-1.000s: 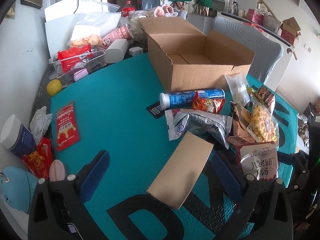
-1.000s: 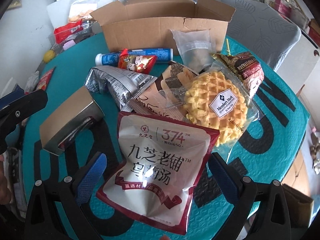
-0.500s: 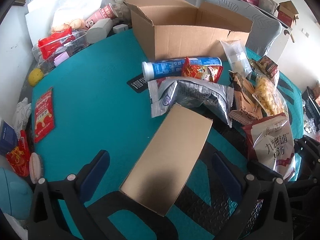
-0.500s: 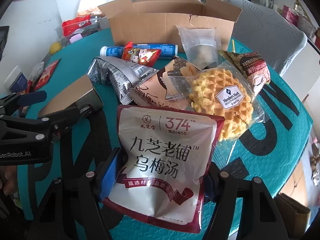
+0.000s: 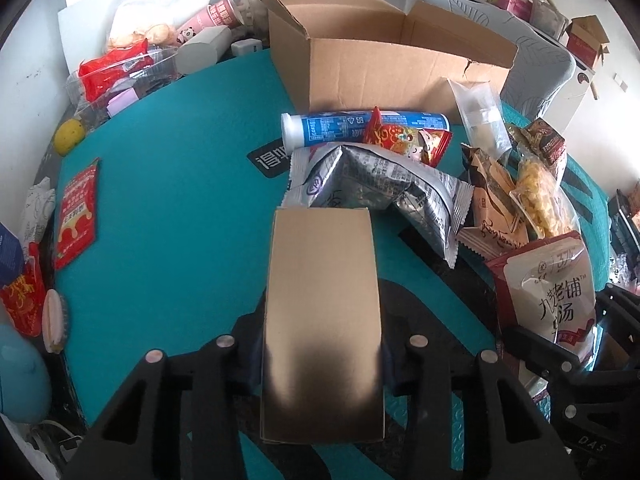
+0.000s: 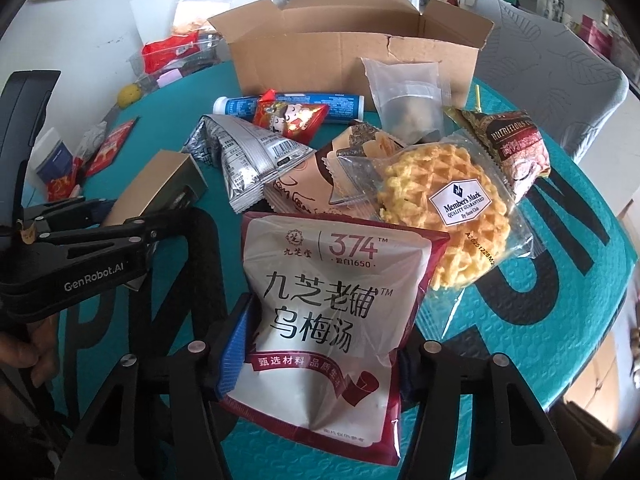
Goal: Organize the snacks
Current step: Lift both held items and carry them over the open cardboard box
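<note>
A plain gold-tan box (image 5: 320,280) lies lengthwise on the teal table mat (image 5: 180,200). My left gripper (image 5: 322,354) is closing on it, pads against its two long sides. A white and maroon drink-mix pouch (image 6: 332,280) lies on the mat's near edge. My right gripper (image 6: 320,348) is closing on its lower half, and the blue pad (image 6: 234,344) presses into the left edge so the foil buckles. An open cardboard carton (image 6: 340,40) stands at the back. In the right wrist view the gold-tan box (image 6: 156,184) and the left gripper show at the left.
Between the grippers and the carton lie a silver bag (image 5: 380,184), a blue tube (image 5: 340,126), a red packet (image 5: 404,140), a brown wrapper (image 6: 304,184) and a bagged waffle (image 6: 444,204). A red sachet (image 5: 76,212) and clutter line the left edge. A grey chair (image 6: 552,52) stands behind.
Both grippers went from wide open to closed in on their items. The gold-tan box, which lay askew, now sits straight between the left jaws. The left gripper came lower and closer.
</note>
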Tool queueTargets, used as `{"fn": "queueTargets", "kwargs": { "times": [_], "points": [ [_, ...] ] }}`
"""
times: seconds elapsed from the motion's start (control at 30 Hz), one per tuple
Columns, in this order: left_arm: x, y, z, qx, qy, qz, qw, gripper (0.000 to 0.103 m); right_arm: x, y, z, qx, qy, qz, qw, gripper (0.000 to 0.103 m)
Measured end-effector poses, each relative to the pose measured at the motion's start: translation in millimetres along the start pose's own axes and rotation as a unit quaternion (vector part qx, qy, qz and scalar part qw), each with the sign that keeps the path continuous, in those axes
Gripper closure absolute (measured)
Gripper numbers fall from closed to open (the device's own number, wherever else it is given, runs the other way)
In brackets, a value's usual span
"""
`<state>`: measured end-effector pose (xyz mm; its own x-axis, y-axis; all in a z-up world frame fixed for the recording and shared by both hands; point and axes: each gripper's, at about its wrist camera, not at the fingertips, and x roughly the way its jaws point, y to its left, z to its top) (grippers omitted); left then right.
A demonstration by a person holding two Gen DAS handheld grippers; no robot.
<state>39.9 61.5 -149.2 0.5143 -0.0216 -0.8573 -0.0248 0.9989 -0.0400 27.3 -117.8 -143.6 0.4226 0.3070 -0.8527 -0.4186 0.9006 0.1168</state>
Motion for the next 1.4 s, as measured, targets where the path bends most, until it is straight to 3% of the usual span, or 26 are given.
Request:
{"fn": "queueTargets", "kwargs": {
  "times": [0.2, 0.43, 0.9, 1.1, 1.4],
  "points": [
    [-16, -6, 0, 0.005, -0.012, 0.005, 0.9999, 0.06, -12, 1, -3, -0.015, -0.018, 0.008, 1.0, 0.063],
    [-32, -12, -1, 0.005, -0.019, -0.002, 0.9998, 0.06, -24, -8, -9, -0.006, -0.025, 0.033, 0.999, 0.069],
    [-61, -26, 13, 0.016, -0.052, -0.027, 0.9981, 0.06, -58, -9, 10, -0.016, -0.072, 0.057, 0.996, 0.069],
    [-77, -32, 29, 0.022, -0.08, -0.037, 0.9959, 0.06, -70, -9, 25, -0.021, -0.095, 0.071, 0.993, 0.069],
    [-103, -47, 67, 0.048, -0.14, -0.038, 0.9882, 0.06, -97, -17, 58, -0.027, -0.151, 0.056, 0.987, 0.069]
  ]
}}
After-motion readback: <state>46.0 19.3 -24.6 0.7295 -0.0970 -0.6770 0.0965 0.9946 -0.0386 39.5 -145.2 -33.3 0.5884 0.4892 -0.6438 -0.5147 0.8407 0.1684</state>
